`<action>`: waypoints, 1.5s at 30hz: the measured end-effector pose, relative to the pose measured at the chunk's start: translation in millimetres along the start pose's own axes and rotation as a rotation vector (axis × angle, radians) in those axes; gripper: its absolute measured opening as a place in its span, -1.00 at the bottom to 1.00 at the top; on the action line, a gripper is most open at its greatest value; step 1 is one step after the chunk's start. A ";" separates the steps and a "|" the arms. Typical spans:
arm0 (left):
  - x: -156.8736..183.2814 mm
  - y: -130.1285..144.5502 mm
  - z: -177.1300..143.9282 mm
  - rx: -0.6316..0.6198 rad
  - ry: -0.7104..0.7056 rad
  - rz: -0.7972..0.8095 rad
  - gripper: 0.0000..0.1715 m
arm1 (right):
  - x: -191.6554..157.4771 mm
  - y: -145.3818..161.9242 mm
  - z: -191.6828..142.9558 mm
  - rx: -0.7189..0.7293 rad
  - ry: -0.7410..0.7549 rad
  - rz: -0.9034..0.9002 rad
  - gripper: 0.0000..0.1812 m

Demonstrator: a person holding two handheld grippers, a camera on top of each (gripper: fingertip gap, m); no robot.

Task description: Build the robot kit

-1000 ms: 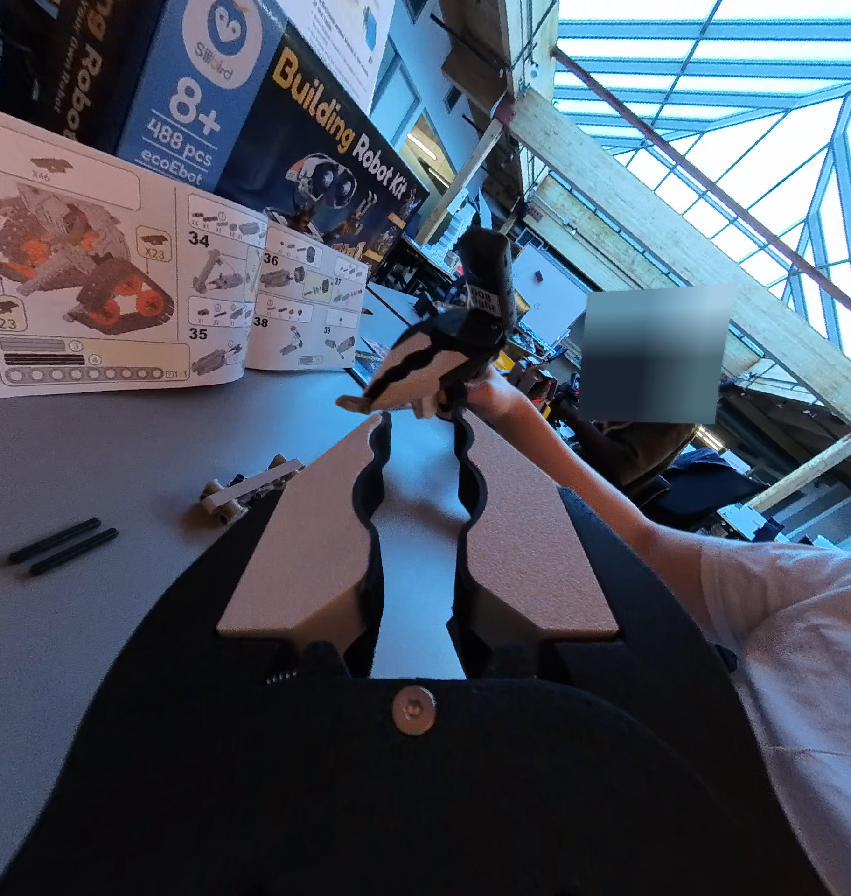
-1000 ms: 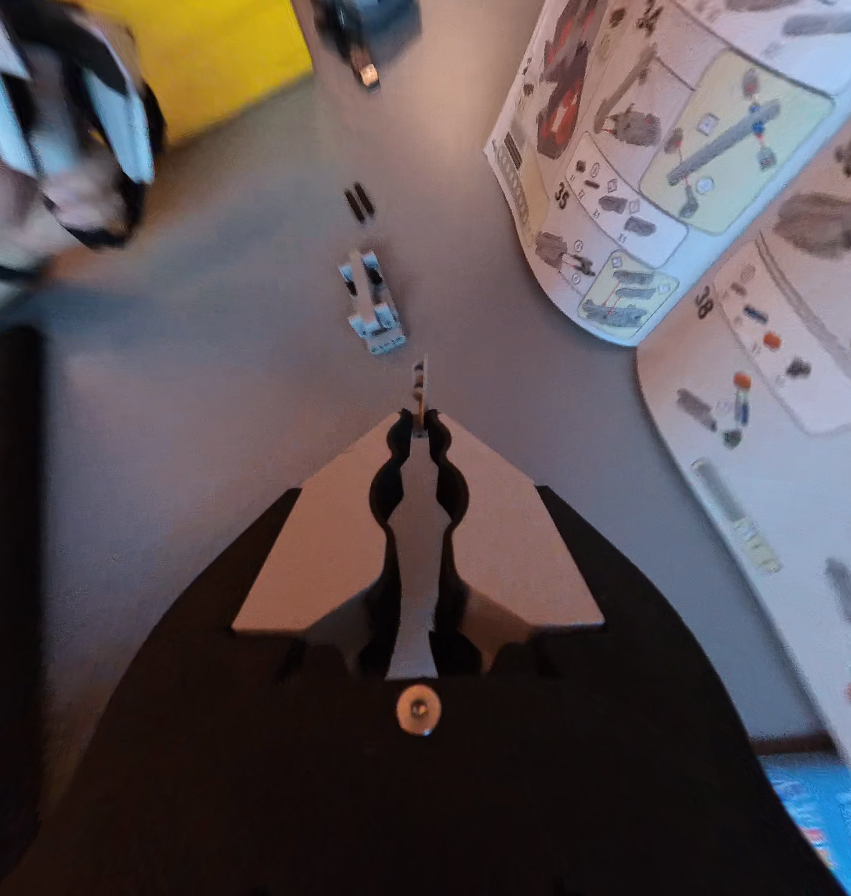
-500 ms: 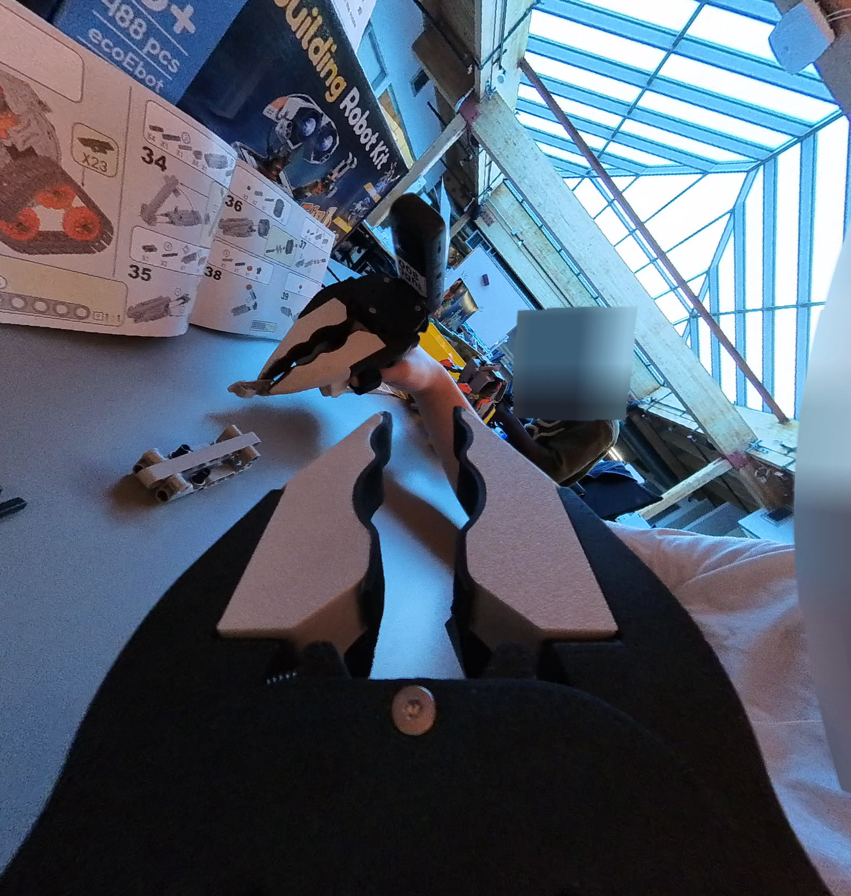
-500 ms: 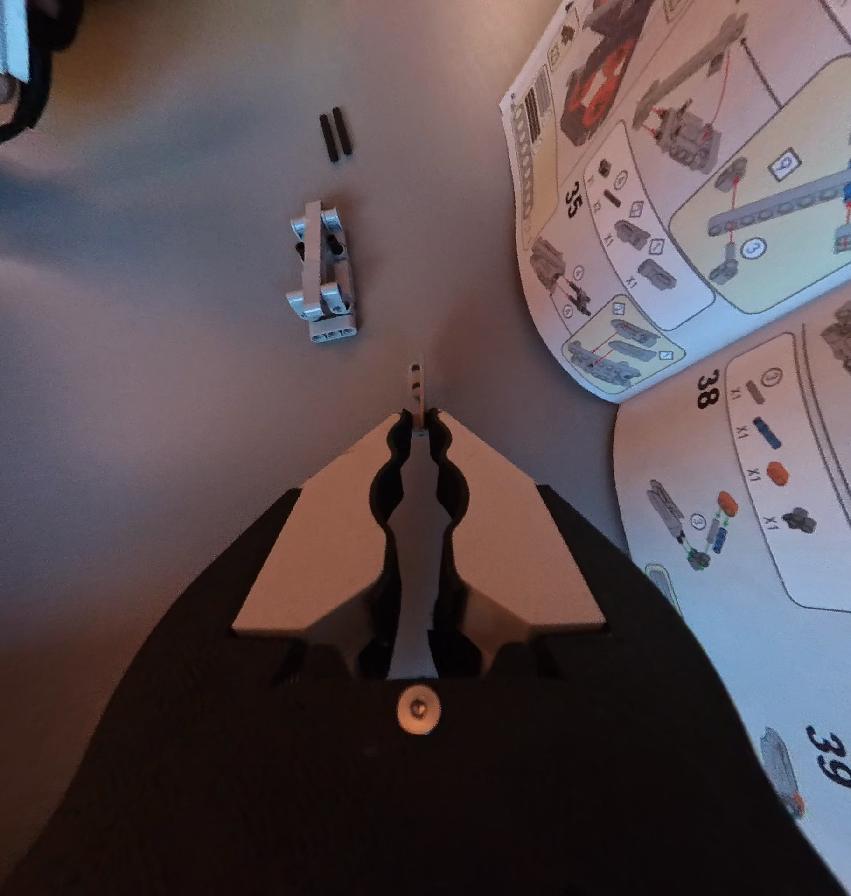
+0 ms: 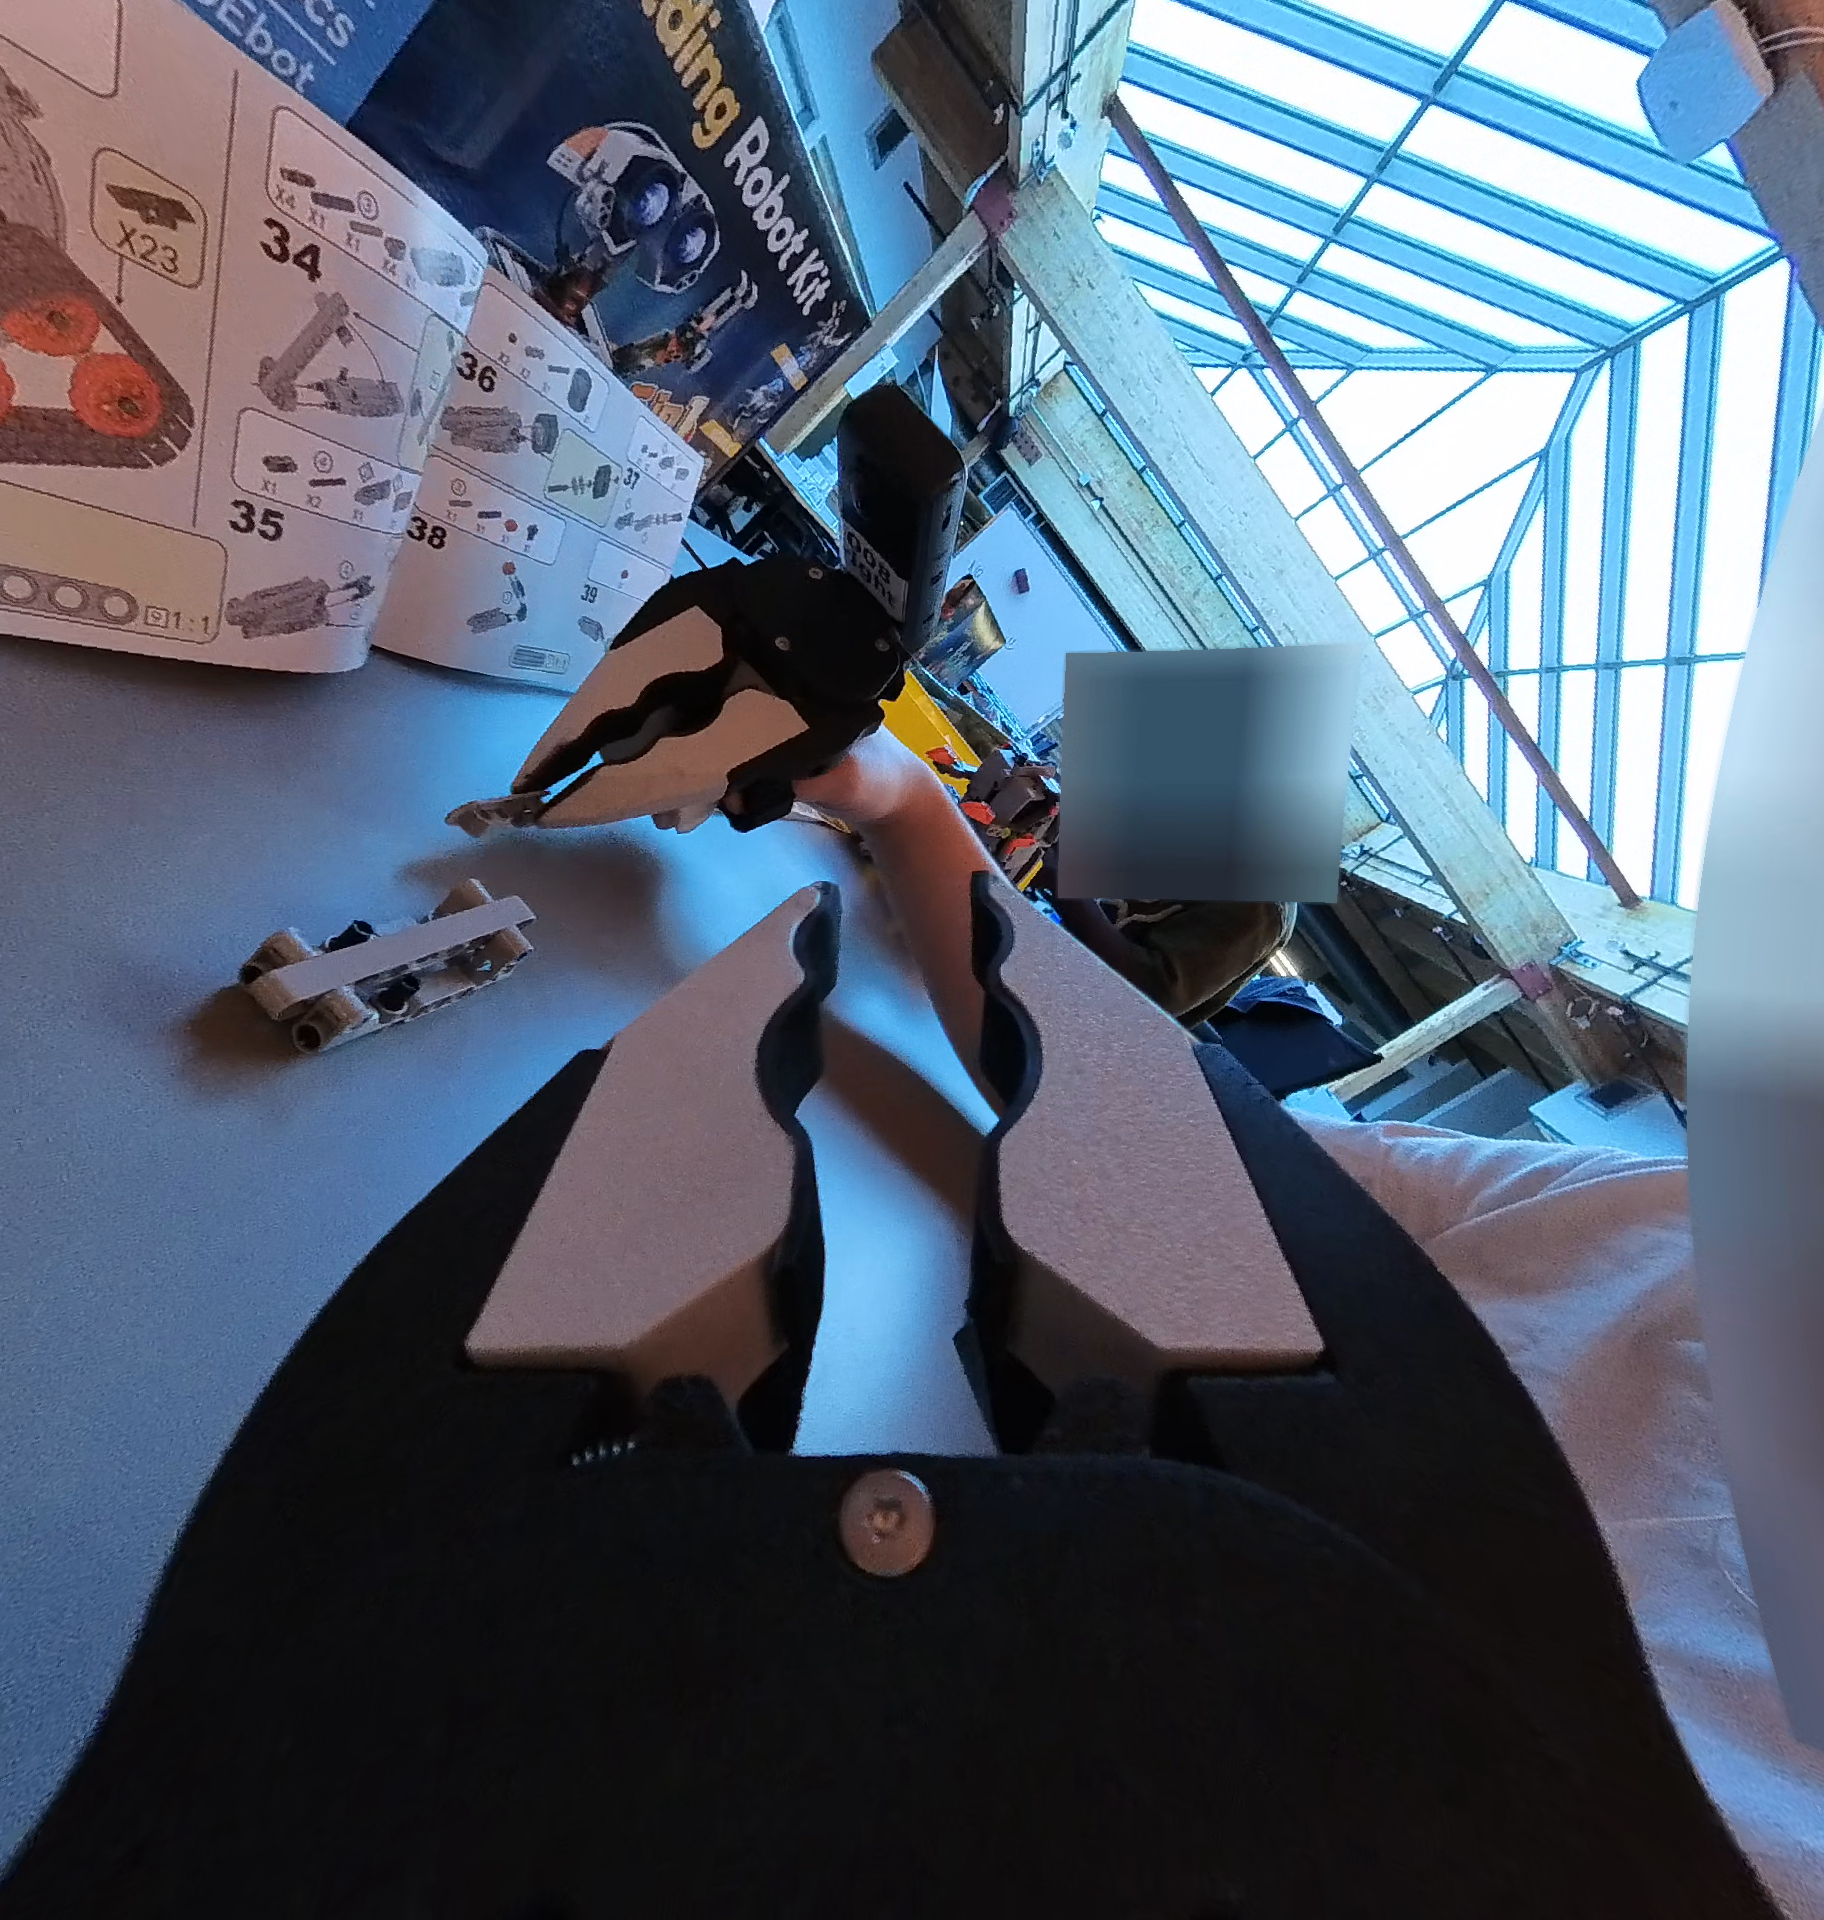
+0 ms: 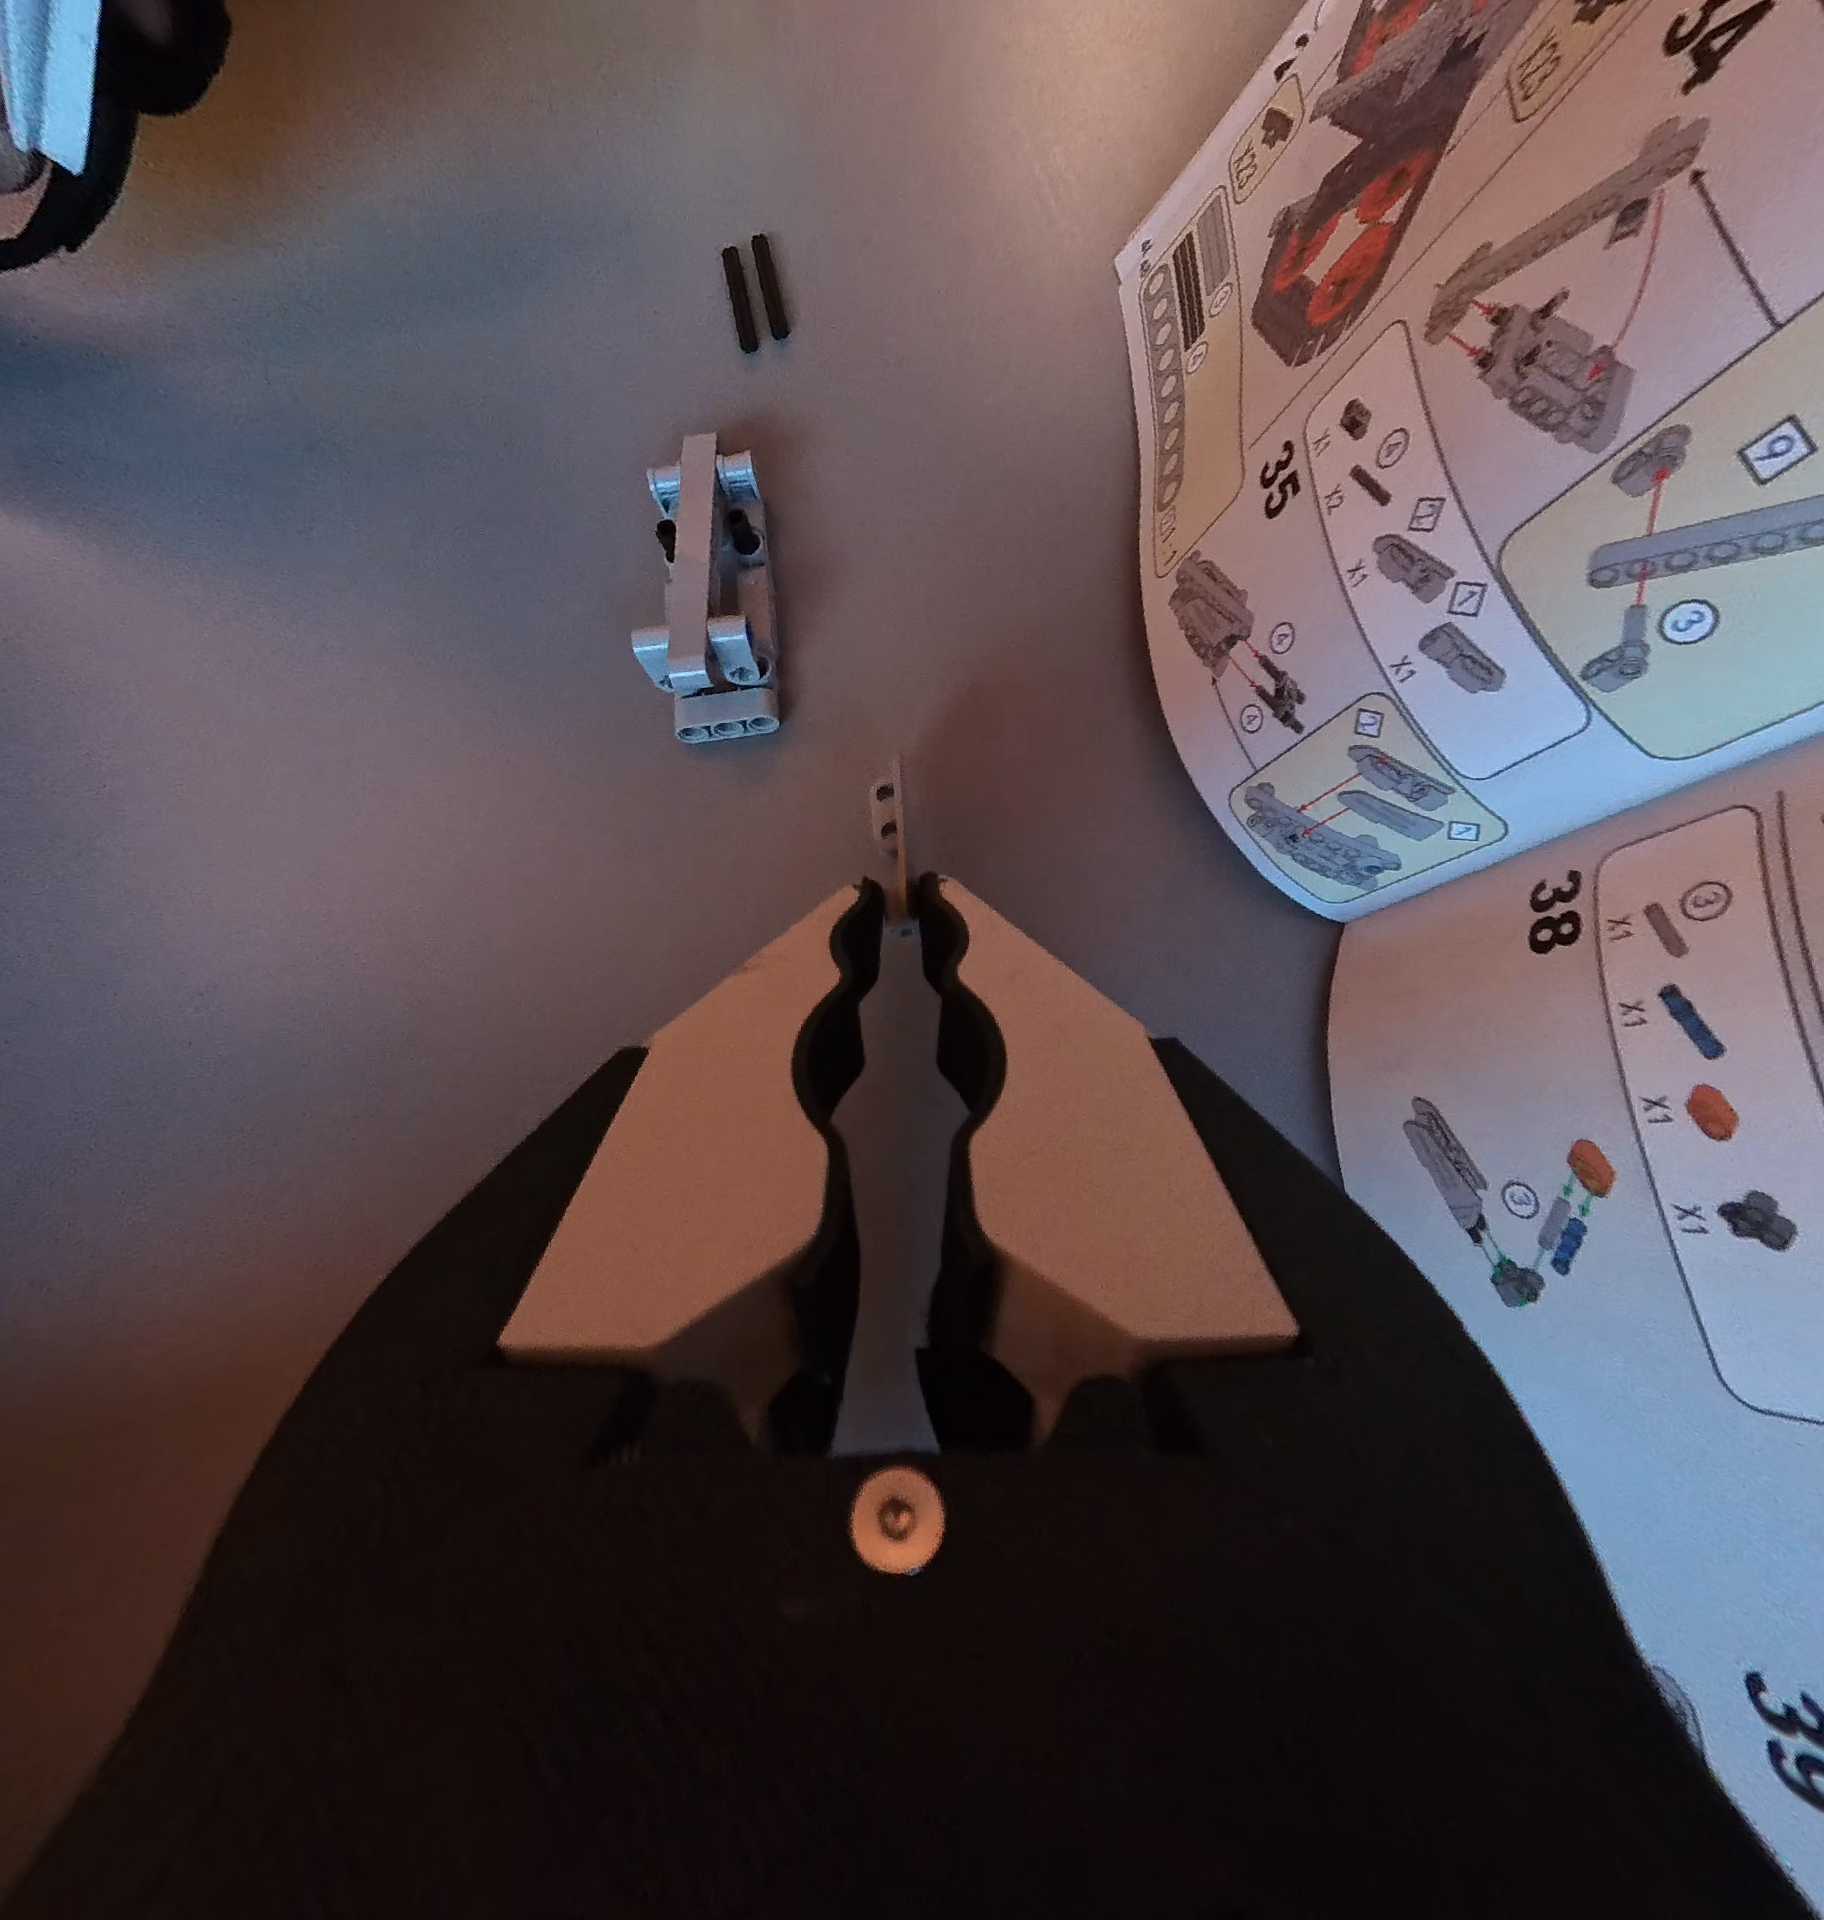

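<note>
My right gripper [image 6: 897, 891] is shut on a thin grey perforated beam [image 6: 889, 821] that sticks out past its tips, a little above the grey table [image 6: 316, 935]. It also shows in the left wrist view [image 5: 555, 805], with the beam [image 5: 492, 812] at its tips. A small grey brick assembly with black pins [image 6: 708, 603] lies just ahead and left of the beam; in the left wrist view it lies to the left [image 5: 388, 977]. My left gripper [image 5: 903, 899] is open and empty, tilted up above the table.
Two black axles [image 6: 754, 293] lie beyond the assembly. An open instruction booklet [image 6: 1510, 520] stands at the right; in the left wrist view [image 5: 212, 416] it leans on a kit box [image 5: 659, 208]. A person's arm [image 5: 939, 883] holds the right gripper. Tip to tip, the grippers are about 20 centimeters apart.
My right gripper has moved closer to the brick assembly with the beam in it. The left wrist view has swung so the assembly and right gripper appear nearer. Both grips are unchanged.
</note>
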State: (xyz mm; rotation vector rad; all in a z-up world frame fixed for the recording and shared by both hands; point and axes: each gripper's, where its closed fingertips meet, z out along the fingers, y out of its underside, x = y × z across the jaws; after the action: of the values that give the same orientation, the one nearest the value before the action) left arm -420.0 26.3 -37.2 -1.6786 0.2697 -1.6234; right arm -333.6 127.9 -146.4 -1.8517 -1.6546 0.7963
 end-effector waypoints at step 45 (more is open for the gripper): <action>79.7 -31.8 -347.3 0.047 -1.225 0.376 -0.66 | -61.7 -129.8 -161.7 0.304 0.513 -0.276 -0.53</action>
State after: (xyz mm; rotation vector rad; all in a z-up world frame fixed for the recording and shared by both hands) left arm -738.0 -131.8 5.7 -2.0962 -0.0816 -0.1668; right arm -309.6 80.9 63.4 -1.4229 -1.3321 0.3839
